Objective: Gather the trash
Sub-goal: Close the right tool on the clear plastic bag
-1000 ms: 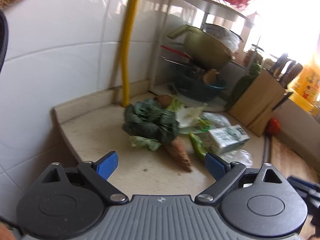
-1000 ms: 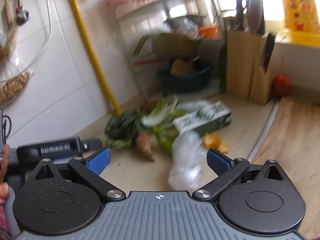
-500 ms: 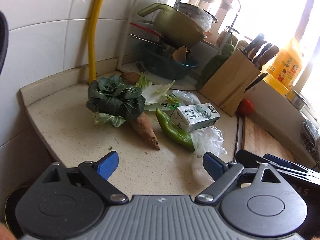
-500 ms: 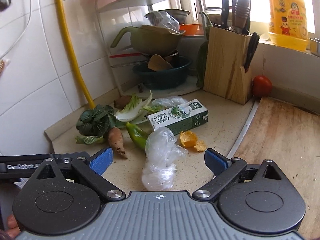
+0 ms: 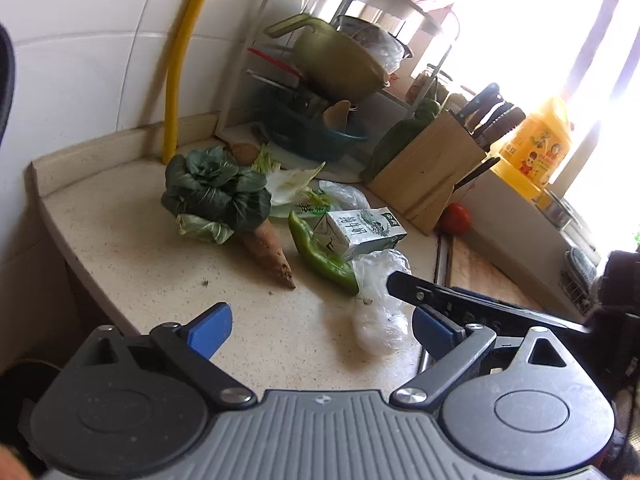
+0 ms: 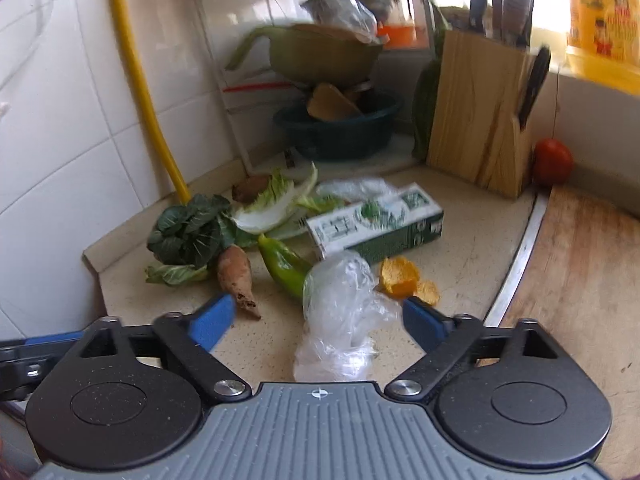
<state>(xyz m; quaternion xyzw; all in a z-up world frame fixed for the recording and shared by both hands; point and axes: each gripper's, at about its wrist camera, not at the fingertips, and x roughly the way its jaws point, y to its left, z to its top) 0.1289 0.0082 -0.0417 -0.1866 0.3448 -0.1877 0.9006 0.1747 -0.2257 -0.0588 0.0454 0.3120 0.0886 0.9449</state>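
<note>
Evidently, the crumpled plastic bag [image 6: 340, 312] on the counter [image 6: 472, 248] is framed between the spread fingers of the right claw [image 6: 316, 316], ready for grasping; the left claw [image 5: 320, 324] is held spread and empty alongside.

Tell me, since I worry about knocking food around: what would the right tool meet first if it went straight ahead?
Most likely the crumpled plastic bag, which lies on the counter between the open fingers of the right tool. The milk carton sits beyond it; depth is uncertain.

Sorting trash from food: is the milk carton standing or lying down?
Lying down: the carton rests on its long side on the counter.
</note>
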